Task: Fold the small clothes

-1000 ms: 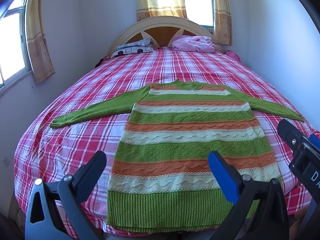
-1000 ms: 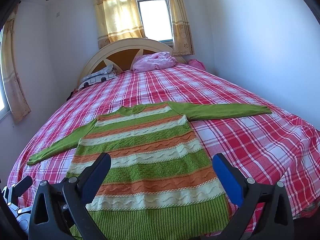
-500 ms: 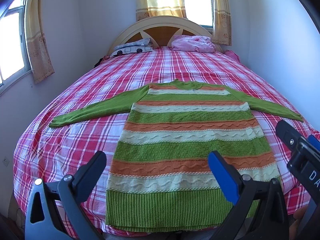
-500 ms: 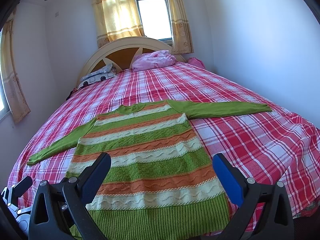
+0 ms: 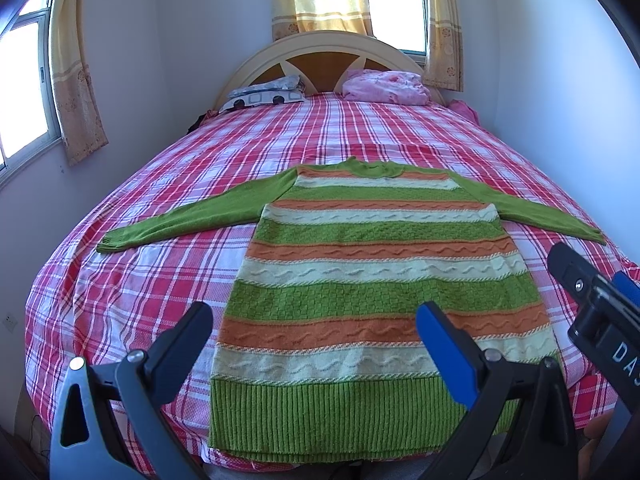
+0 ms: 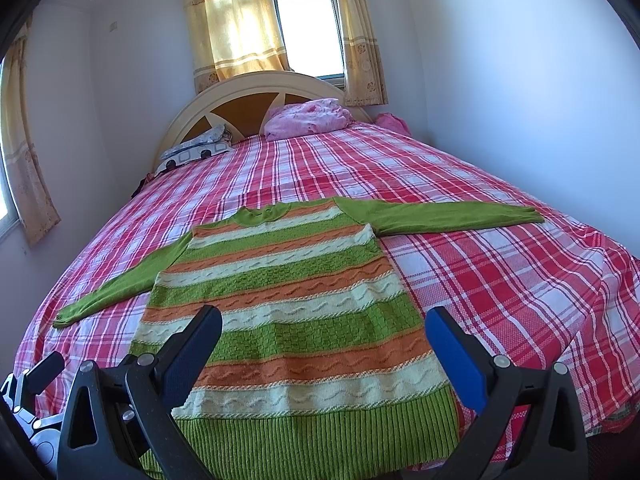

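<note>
Sweater [image 5: 372, 280], green-orange-cream striped, lies flat, sleeves spread, apparently unwrinkled; both hand-held grippers [image 5: 316, 336] [image 6: 324, 340] gape wide, holding nothing.

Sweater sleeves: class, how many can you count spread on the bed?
2. The left sleeve stretches out toward the window side; the right sleeve stretches toward the plain wall. Both lie flat on the sweater, unfolded; none seems hidden.

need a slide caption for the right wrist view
Right gripper open above the hem of a striped sweater spread flat, sleeves out, on a red plaid bed.
</note>
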`<state>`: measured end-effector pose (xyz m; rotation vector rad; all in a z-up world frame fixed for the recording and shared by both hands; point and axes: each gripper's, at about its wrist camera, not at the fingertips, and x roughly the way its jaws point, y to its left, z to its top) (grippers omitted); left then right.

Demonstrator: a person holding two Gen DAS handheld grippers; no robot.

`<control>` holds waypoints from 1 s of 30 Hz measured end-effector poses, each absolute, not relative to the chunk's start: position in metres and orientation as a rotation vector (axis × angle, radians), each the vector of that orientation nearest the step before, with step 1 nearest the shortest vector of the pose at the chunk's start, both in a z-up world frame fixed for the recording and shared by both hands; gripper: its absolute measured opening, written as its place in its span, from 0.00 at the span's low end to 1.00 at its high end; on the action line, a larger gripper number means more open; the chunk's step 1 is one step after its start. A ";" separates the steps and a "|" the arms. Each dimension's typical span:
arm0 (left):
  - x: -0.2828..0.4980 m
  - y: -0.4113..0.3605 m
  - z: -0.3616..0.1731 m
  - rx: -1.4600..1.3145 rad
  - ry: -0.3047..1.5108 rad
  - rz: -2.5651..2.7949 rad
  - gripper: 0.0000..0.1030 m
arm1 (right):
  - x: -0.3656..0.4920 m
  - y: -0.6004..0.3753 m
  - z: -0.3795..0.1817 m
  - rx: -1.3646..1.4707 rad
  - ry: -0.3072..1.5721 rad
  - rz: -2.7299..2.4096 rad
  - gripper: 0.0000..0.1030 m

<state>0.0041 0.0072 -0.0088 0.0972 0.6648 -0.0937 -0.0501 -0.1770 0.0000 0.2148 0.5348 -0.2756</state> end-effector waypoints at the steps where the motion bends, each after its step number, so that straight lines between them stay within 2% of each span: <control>1: 0.004 0.007 -0.009 0.097 0.664 -0.093 1.00 | -0.050 -0.176 0.000 0.213 0.533 -0.277 0.99; 30: 0.031 0.012 -0.025 0.080 0.686 -0.127 1.00 | -0.026 -0.194 -0.018 0.211 0.609 -0.337 0.99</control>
